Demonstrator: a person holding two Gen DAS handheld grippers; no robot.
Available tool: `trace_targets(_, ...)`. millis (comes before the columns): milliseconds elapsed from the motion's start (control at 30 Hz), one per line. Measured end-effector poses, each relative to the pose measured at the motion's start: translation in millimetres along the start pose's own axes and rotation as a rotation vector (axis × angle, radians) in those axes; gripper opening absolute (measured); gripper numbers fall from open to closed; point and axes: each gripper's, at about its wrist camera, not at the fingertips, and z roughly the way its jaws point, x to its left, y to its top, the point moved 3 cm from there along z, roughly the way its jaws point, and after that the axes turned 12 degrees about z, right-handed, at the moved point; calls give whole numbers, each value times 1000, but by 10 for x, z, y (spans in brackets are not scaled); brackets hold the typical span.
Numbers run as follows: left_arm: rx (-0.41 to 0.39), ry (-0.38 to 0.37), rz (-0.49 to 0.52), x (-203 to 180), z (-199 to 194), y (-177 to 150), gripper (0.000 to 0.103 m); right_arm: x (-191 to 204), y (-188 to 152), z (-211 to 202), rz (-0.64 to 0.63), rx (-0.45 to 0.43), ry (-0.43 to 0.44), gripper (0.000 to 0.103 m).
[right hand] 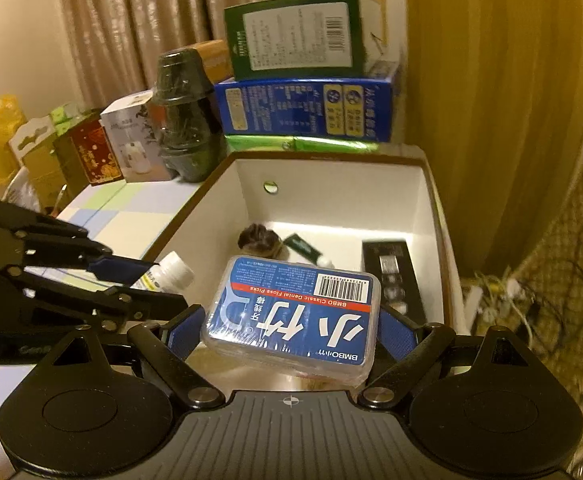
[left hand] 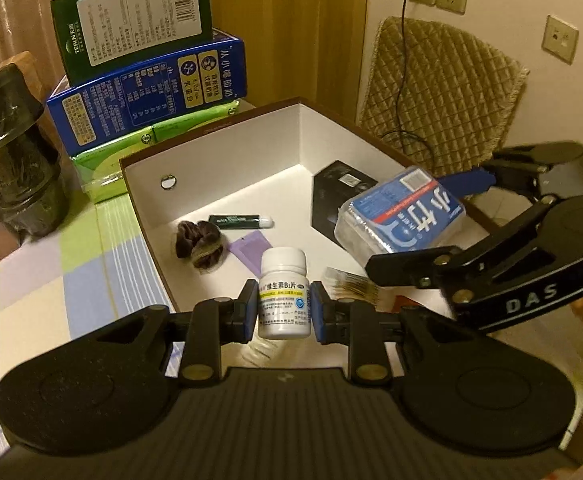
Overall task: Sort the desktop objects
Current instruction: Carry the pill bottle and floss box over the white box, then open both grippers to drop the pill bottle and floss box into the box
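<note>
My left gripper [left hand: 284,312] is shut on a white pill bottle [left hand: 283,294] and holds it upright over the near edge of the white-lined box [left hand: 227,148]. My right gripper [right hand: 291,332] is shut on a blue dental floss pick pack [right hand: 293,314] above the same box [right hand: 331,184]. In the left wrist view the floss pack [left hand: 401,216] hangs over the box's right side. The pill bottle [right hand: 167,274] shows in the right wrist view at the box's left wall. Inside the box lie a dark scrunchie [left hand: 200,244], a green tube [left hand: 239,222], a purple sachet [left hand: 250,249], a black carton [left hand: 339,192] and a brush [left hand: 351,284].
Stacked green and blue cartons [left hand: 147,80] stand behind the box. A dark wrapped stack of pots [left hand: 11,152] stands on the checked tablecloth [left hand: 71,272] at left. Small boxes [right hand: 91,152] line the table's far left. A padded chair [left hand: 443,92] and cables are to the right.
</note>
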Motion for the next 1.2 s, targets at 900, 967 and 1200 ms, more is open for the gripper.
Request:
trace_targets(900,117,18,78,494,907,271,23,-224,329,846,-103,86,10,88)
trace_targets(967,125,19,81,509,948,270,23,-235,337,880,-101,90,12,88)
trace_targets(1200,120,29,88,556,1019,282,24,-230,358,959,-106,101,7,88)
